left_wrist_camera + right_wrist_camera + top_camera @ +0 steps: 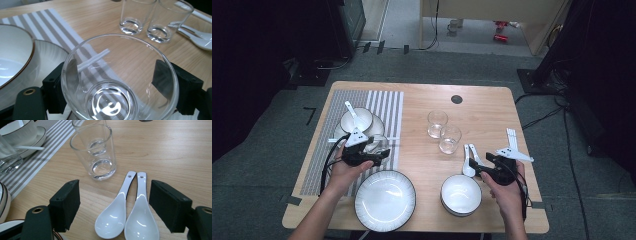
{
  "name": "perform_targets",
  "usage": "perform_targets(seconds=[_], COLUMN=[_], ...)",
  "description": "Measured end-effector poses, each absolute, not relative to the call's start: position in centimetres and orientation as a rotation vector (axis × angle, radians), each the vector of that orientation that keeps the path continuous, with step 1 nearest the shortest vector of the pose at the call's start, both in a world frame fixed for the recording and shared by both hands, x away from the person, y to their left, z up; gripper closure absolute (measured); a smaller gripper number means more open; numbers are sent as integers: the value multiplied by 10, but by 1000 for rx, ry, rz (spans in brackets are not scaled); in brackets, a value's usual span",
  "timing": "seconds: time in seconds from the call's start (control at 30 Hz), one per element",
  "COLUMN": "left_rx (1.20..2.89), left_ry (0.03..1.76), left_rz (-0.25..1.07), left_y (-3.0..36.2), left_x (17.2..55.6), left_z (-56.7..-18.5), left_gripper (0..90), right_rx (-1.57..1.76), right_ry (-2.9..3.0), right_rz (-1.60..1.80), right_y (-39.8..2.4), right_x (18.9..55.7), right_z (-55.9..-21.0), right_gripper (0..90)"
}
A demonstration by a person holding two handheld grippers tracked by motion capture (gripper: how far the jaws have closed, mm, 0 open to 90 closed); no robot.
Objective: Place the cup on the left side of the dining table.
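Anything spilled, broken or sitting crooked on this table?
Nothing stands out. The left gripper holds a clear glass between its jaws, intact and empty. Two more glasses stand upright mid-table, two white spoons lie neatly side by side ahead of the open right gripper, and the plate and bowl look whole.

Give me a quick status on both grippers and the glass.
Left hand-held gripper shut on a glass above the striped mat. Right hand-held gripper open, two white spoons between its jaws. Two more glasses stand mid-table, apart from both.
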State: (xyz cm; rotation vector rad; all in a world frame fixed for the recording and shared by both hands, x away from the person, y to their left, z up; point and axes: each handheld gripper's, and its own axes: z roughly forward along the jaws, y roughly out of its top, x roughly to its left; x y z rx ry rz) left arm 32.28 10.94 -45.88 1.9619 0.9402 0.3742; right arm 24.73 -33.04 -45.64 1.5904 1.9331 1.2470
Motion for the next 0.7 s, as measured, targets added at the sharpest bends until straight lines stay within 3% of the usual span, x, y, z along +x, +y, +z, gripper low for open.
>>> perform_targets(seconds=[0.7], left_rx=[1981], left_ry=[905], left_rz=[390], left_y=[121], left_x=[317], left_z=[-484], left_gripper=[182], right_rx=[1593], right_ry=[1933], right_rz=[1245], right_y=[-332], right_x=[246], right_z=[-457], right_gripper=[254])
